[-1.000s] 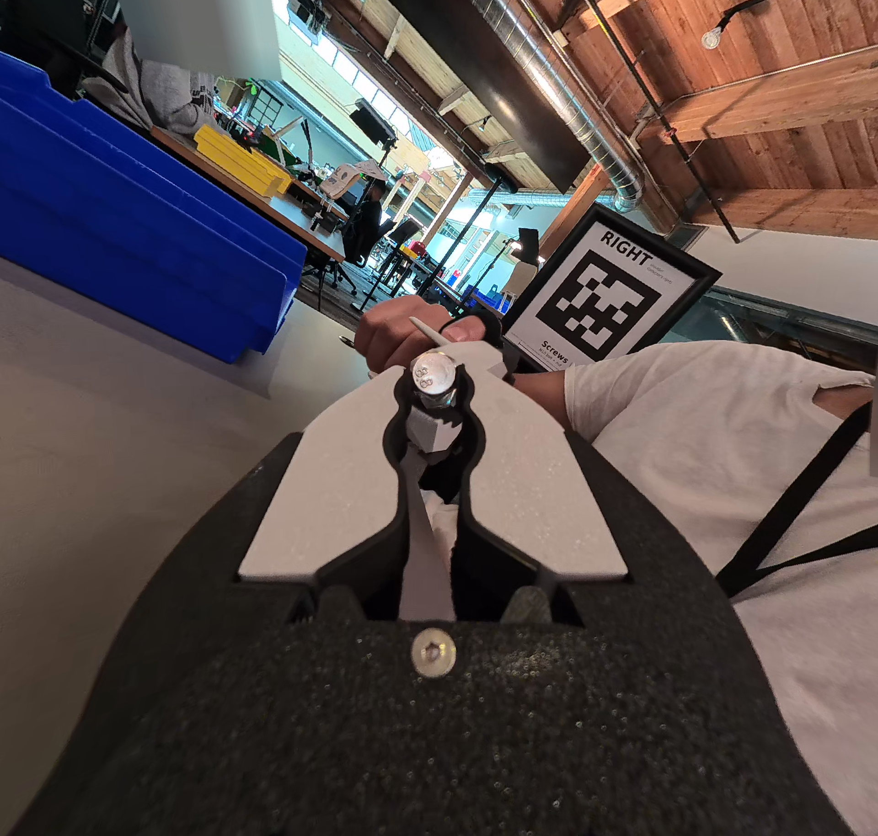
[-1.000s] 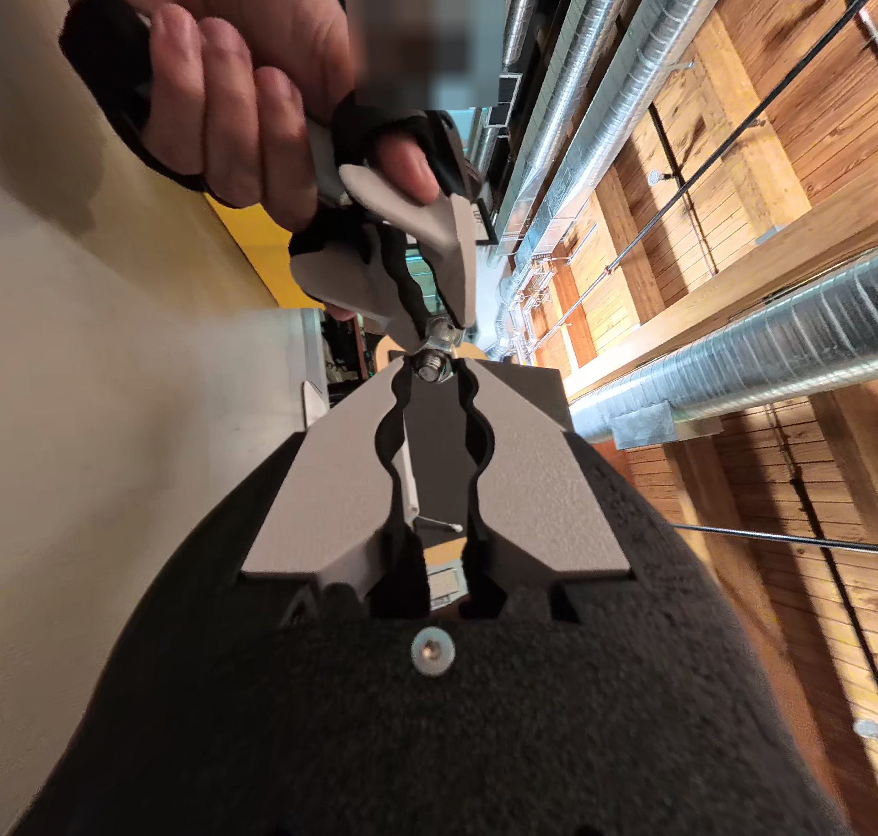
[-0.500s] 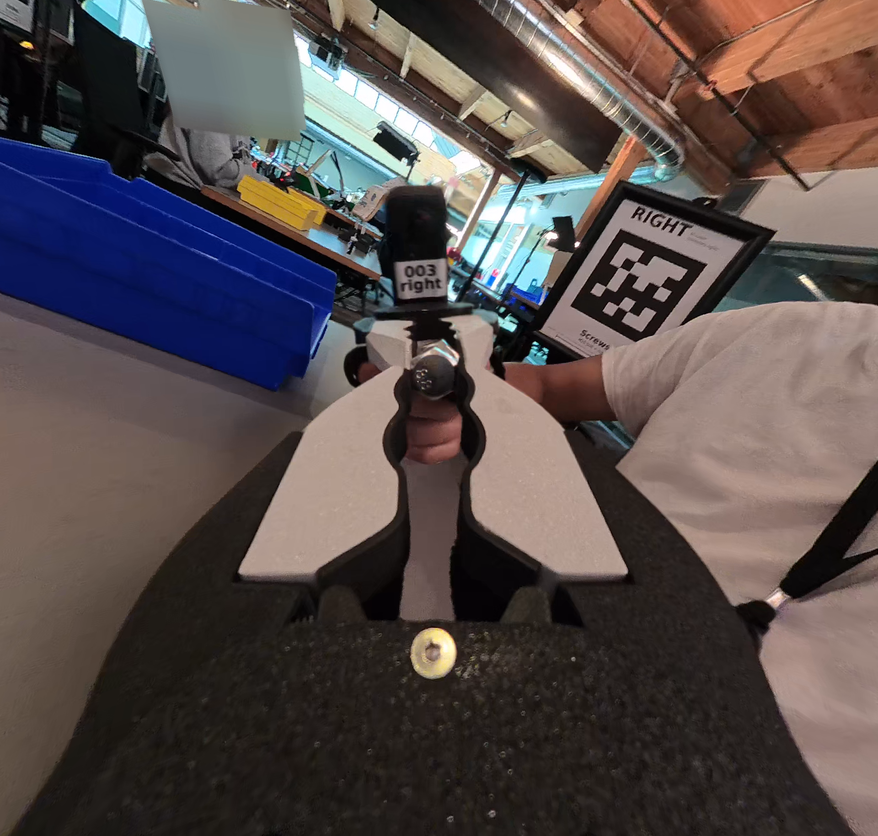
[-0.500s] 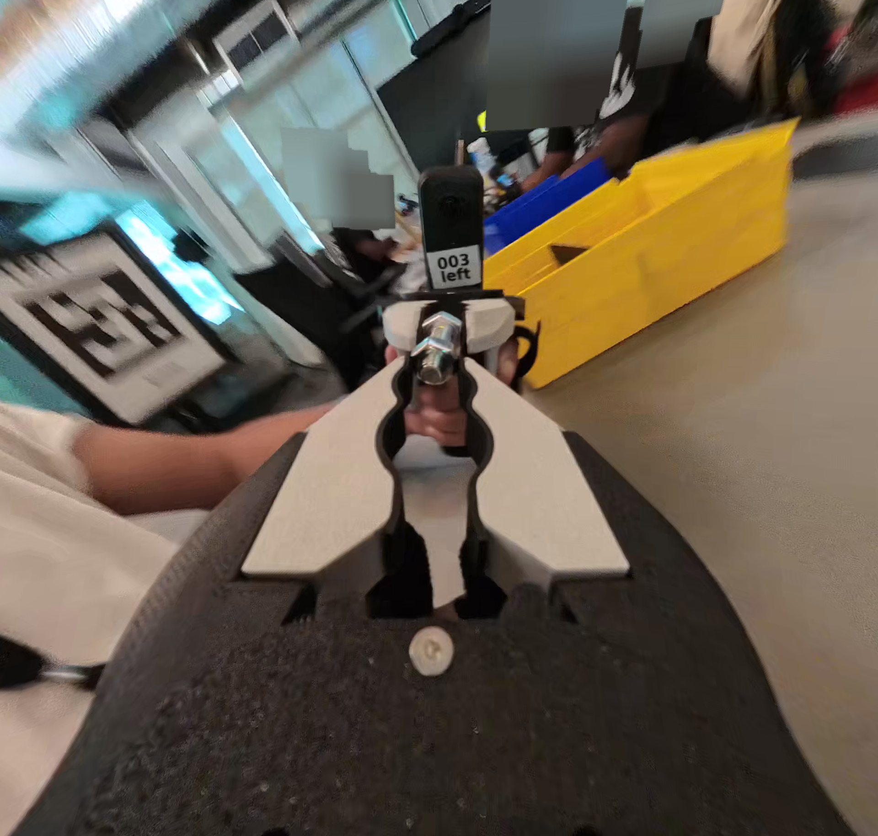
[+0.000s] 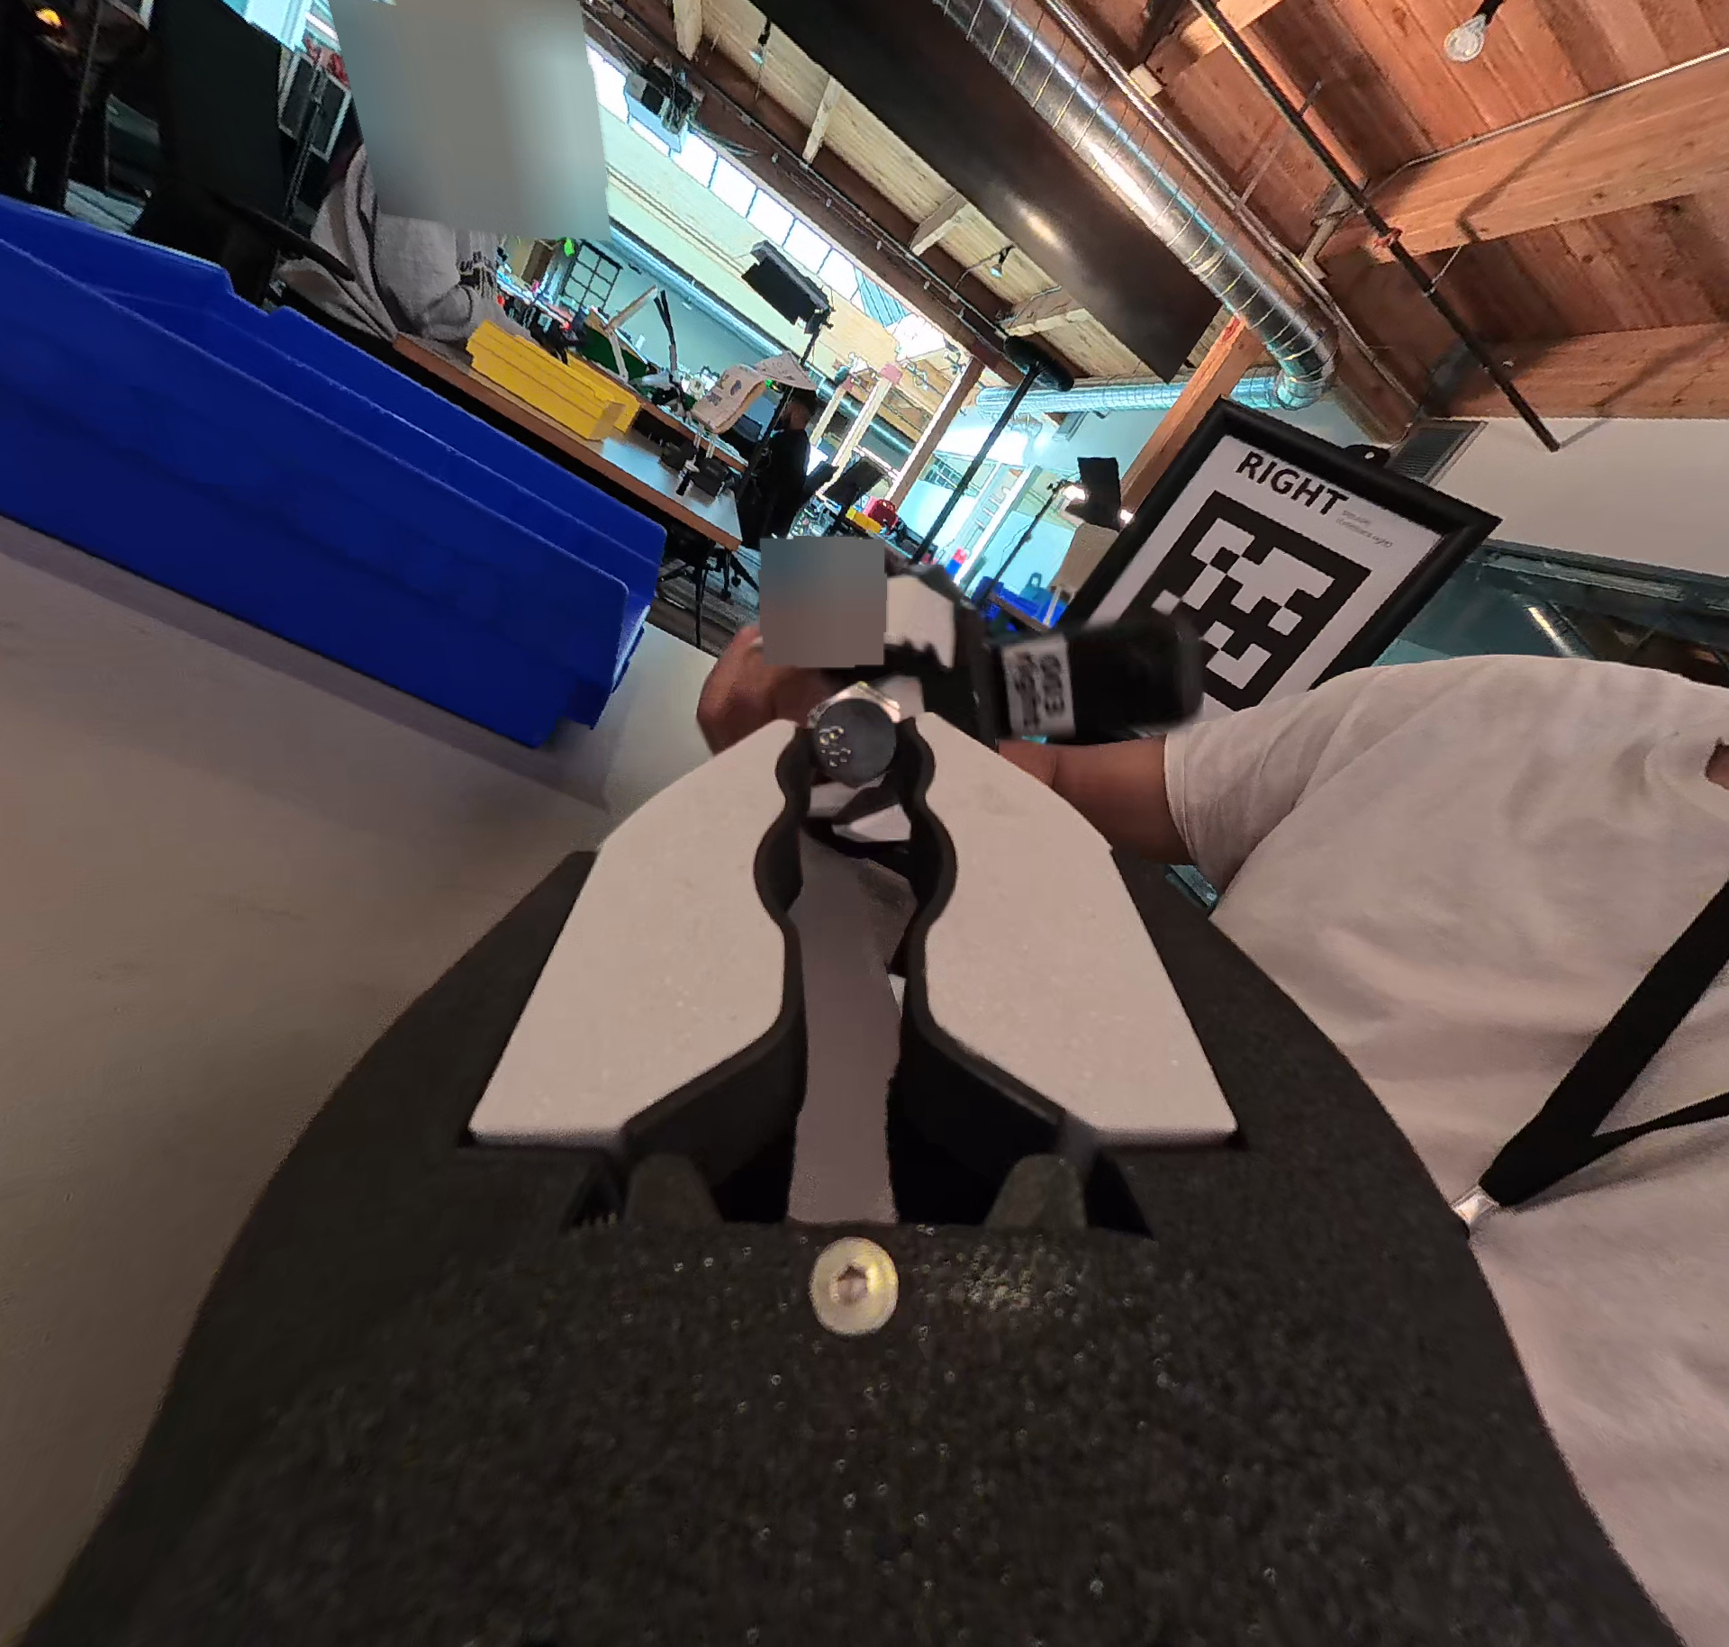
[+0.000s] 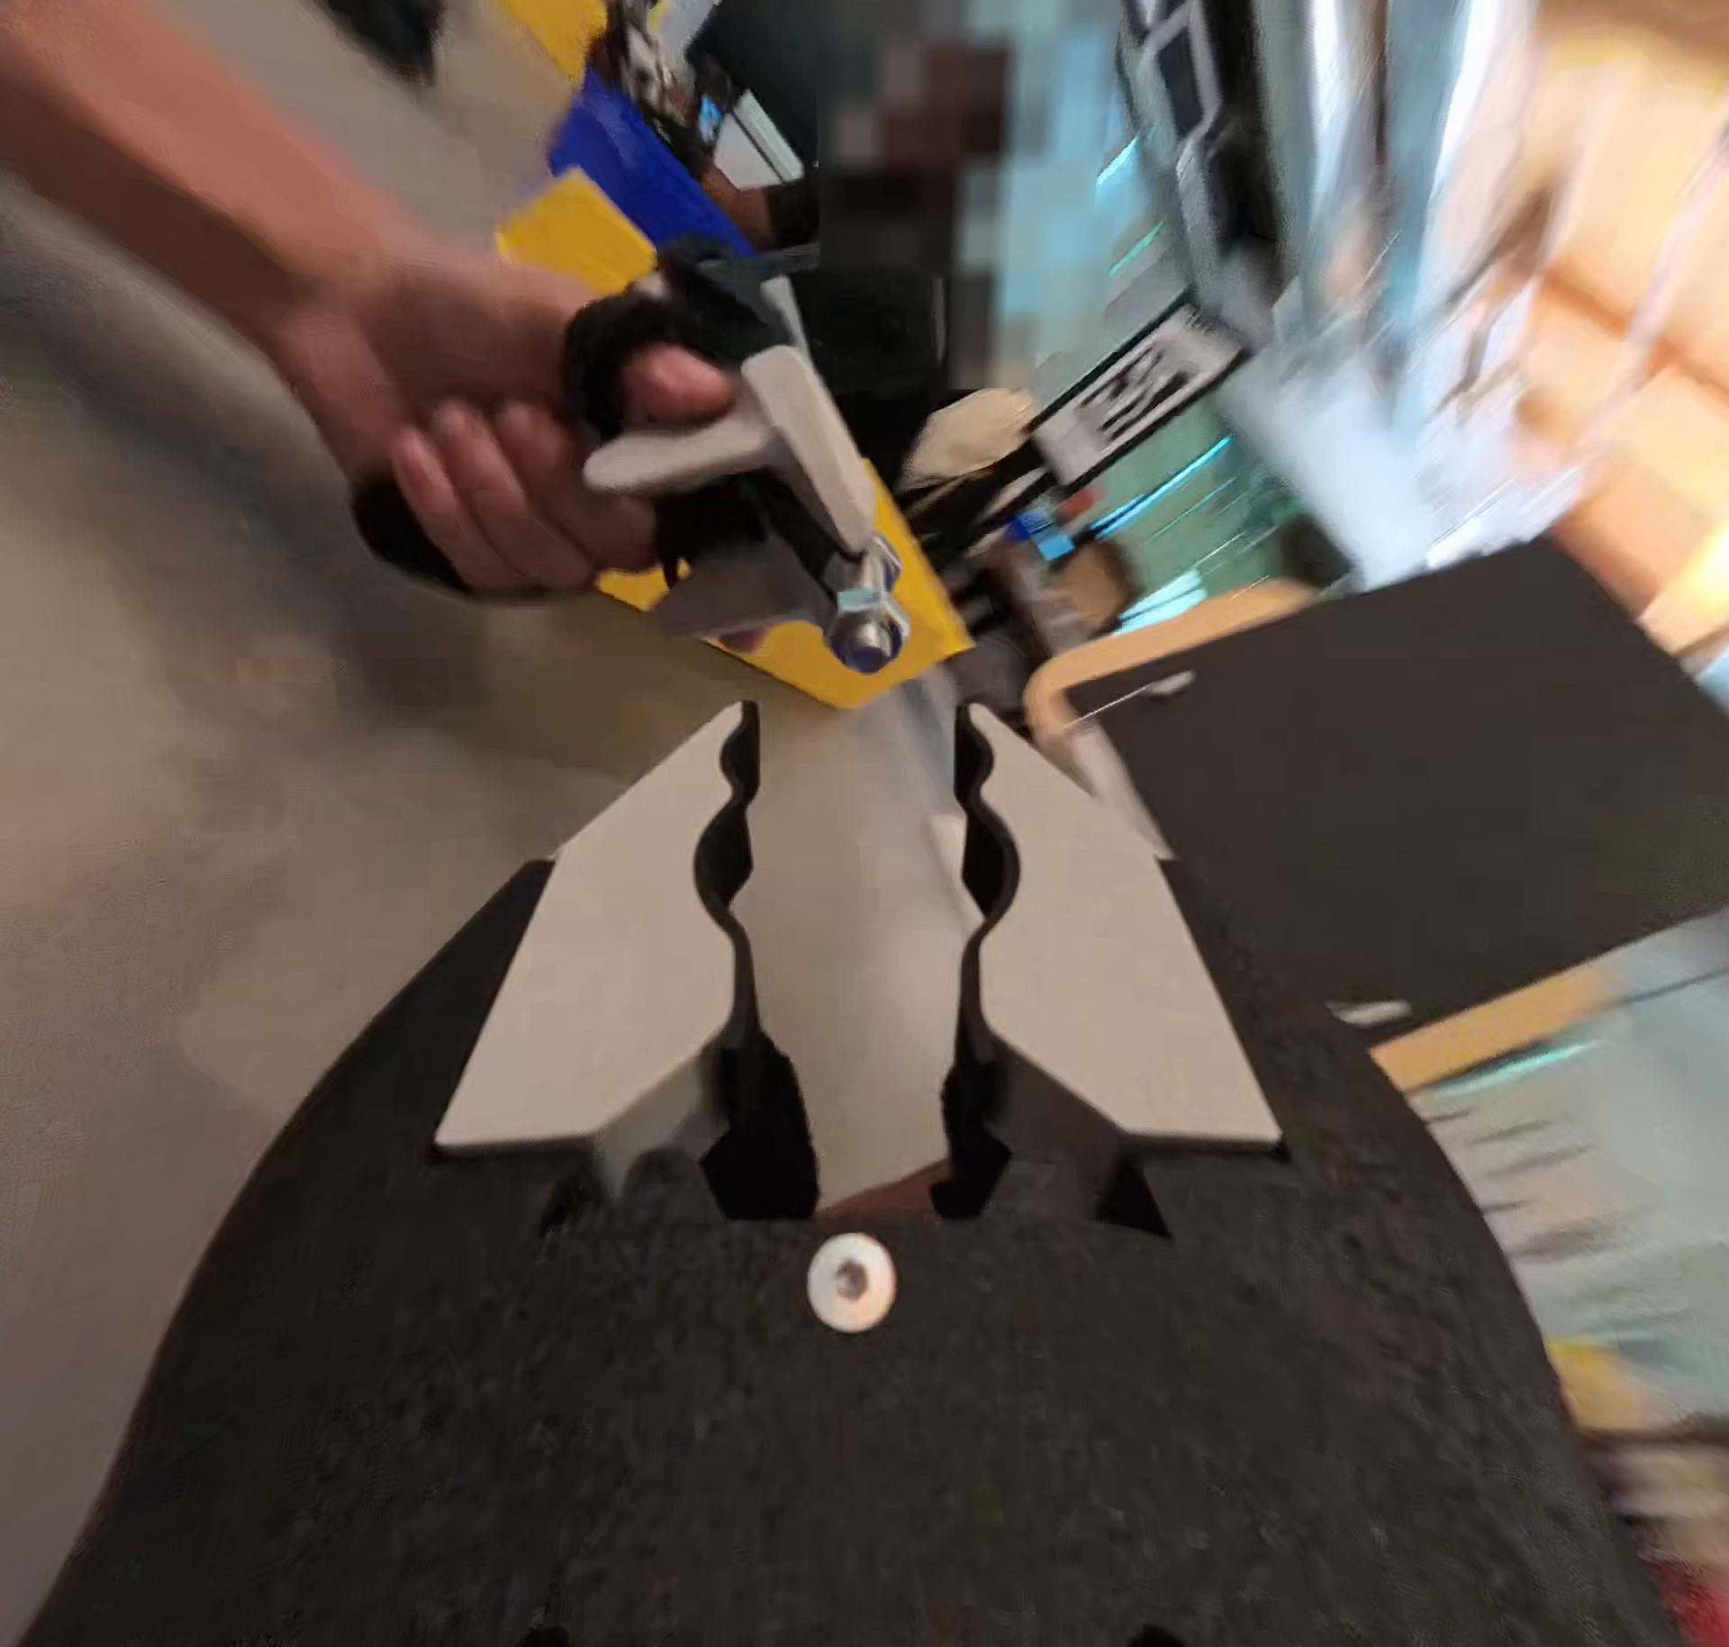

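1. Since the earlier frames, the right gripper (image 6: 853, 713) has been opened and drawn back from the bolt (image 5: 853, 747); half a second before, its fingers were closed around the bolt's threaded end with the nut.
2. Now a wide gap is seen between the right fingers (image 6: 655, 854), and nothing is held there; only the pale table (image 6: 140, 854) shows through.
3. The bolt is kept in the left gripper (image 5: 853, 760): the fingertips (image 5: 730, 816) are nearly closed, and their dark pads are pressed on the round metal head.
4. In the right wrist view the nut (image 6: 865, 615) is seen on the bolt, which sticks out of the left gripper, above and apart from the open right fingers.
5. This suggests that the bolt with its nut has been given over fully to the left side.
6. The surface is a plain beige table. A blue bin (image 5: 309, 517) lies on it at the left, and a yellow bin (image 6: 842, 657) behind the left gripper.
7. The room is a workshop with a wooden ceiling (image 5: 1403, 105), metal ducts (image 5: 1169, 171) and a framed marker sign (image 5: 1282, 573). The right view is much blurred.
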The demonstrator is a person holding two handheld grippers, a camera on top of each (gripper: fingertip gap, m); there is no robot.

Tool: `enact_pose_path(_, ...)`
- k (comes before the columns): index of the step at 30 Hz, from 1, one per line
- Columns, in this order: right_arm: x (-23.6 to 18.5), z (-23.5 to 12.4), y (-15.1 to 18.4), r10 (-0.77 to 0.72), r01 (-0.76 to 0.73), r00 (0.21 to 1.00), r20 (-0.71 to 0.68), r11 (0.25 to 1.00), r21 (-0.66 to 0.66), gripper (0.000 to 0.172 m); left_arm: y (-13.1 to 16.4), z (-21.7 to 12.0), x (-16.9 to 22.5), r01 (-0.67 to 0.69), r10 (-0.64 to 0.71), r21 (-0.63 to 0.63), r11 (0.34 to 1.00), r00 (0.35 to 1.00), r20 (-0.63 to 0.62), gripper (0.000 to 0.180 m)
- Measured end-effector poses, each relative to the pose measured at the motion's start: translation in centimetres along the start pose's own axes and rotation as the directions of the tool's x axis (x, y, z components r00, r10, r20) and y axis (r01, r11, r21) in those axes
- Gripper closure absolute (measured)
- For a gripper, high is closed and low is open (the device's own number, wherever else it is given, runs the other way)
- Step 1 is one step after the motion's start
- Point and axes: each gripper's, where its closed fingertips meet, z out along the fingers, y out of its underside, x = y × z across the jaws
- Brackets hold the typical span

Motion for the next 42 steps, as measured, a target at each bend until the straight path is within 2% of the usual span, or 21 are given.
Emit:
enact_pose_path(2,-0.5,-0.3,0.2,-0.373,0.369,0.923,-0.088,0.927,-0.062,0.135,0.4,0.2,0.0,0.008,-0.008,-0.019,1.000,1.000,-0.005,0.164)
enact_pose_path(4,-1.2,-0.3,0.2,-0.546,0.539,0.827,-0.132,0.838,-0.086,0.135,0.8,0.5,0.2,0.009,-0.009,-0.039,0.999,1.000,-0.015,0.164)
enact_pose_path(10,-0.9,0.2,-0.7,-0.651,0.643,0.735,-0.187,0.758,-0.111,0.136,2.0,1.2,0.4,0.033,-0.036,-0.102,0.994,0.999,-0.034,0.164)
enact_pose_path(12,-1.0,0.3,-0.7,-0.670,0.663,0.716,-0.196,0.741,-0.109,0.154,2.3,1.3,0.4,0.039,-0.043,-0.117,0.992,0.998,-0.034,0.163)
enact_pose_path(13,-1.0,0.3,-0.7,-0.663,0.655,0.724,-0.191,0.748,-0.113,0.154,2.3,1.3,0.3,0.042,-0.046,-0.118,0.992,0.998,-0.033,0.163)
enact_pose_path(16,-0.8,0.2,-0.7,-0.508,0.502,0.847,-0.153,0.861,-0.078,0.154,2.2,1.4,0.5,0.036,-0.041,-0.116,0.993,0.998,-0.039,0.164)
enact_pose_path(19,-0.9,0.3,-0.8,-0.189,0.188,0.981,-0.051,0.982,-0.023,0.154,2.2,1.4,0.6,0.011,-0.016,-0.115,0.993,0.999,-0.037,0.164)
enact_pose_path(21,-0.9,0.4,-0.8,0.114,-0.114,0.993,0.041,0.993,-0.003,0.154,2.0,1.4,0.6,-0.013,0.010,-0.108,0.994,0.999,-0.031,0.164)
enact_pose_path(22,-1.0,0.5,-0.9,0.289,-0.290,0.952,0.099,0.957,-0.002,0.154,1.9,1.3,0.7,-0.023,0.020,-0.104,0.994,0.999,-0.029,0.163)
enact_pose_path(24,-1.1,0.7,-1.1,0.619,-0.631,0.753,0.225,0.776,-0.022,0.155,1.6,1.2,0.7,-0.032,0.029,-0.089,0.996,0.999,-0.026,0.163)
enact_pose_path(26,-0.9,1.0,-1.4,0.851,-0.891,0.389,0.354,0.445,-0.090,0.155,1.3,1.0,0.6,-0.039,0.038,-0.072,0.997,0.999,-0.015,0.163)
enact_pose_path(28,-0.6,1.3,-1.4,0.899,-0.977,-0.049,0.435,0.047,-0.208,0.155,1.2,0.7,0.2,-0.050,0.051,-0.068,0.996,0.999,0.009,0.163)
enact_pose_path(29,-0.5,1.5,-1.2,0.870,-0.962,-0.213,0.445,-0.106,-0.252,0.154,1.2,0.6,-0.1,-0.057,0.060,-0.068,0.996,0.998,0.030,0.163)
enact_pose_path(30,-0.6,1.7,-1.1,0.834,-0.934,-0.324,0.448,-0.207,-0.290,0.155,1.1,0.5,-0.4,-0.061,0.064,-0.068,0.996,0.997,0.046,0.163)
enact_pose_path(31,-0.6,1.8,-0.9,0.816,-0.921,-0.368,0.446,-0.252,-0.299,0.155,1.1,0.4,-0.6,-0.062,0.066,-0.071,0.996,0.996,0.057,0.163)
enact_pose_path(33,-0.3,1.7,-1.3,0.831,-0.950,-0.290,0.475,-0.189,-0.250,0.151,1.0,0.3,-0.6,-0.059,0.062,-0.062,0.996,0.997,0.051,0.163)
enact_pose_path(35,0.1,1.3,-1.9,0.856,-0.985,-0.106,0.506,-0.019,-0.174,0.133,0.5,0.2,-0.5,-0.050,0.051,-0.034,0.998,0.998,0.047,0.163)
enact_pose_path(37,-0.4,1.2,-1.7,0.867,-0.956,0.197,0.458,0.274,-0.108,0.128,0.5,0.0,-0.5,-0.022,0.023,-0.026,0.999,0.999,0.030,0.163)
enact_pose_path(39,-1.1,1.1,-0.5,0.756,-0.787,0.560,0.339,0.613,-0.070,0.126,0.6,-0.2,-0.8,-0.009,0.010,-0.030,1.000,0.999,0.041,0.163)
enact_pose_path(41,-1.1,1.0,1.3,0.467,-0.458,0.869,0.163,0.884,-0.089,0.125,0.7,-0.1,-0.8,0.003,-0.001,-0.039,0.999,0.999,0.036,0.163)
enact_pose_path(42,-1.1,0.9,1.9,0.267,-0.255,0.959,0.097,0.960,-0.117,0.125,0.8,-0.1,-0.9,0.007,-0.006,-0.042,0.999,0.999,0.036,0.163)
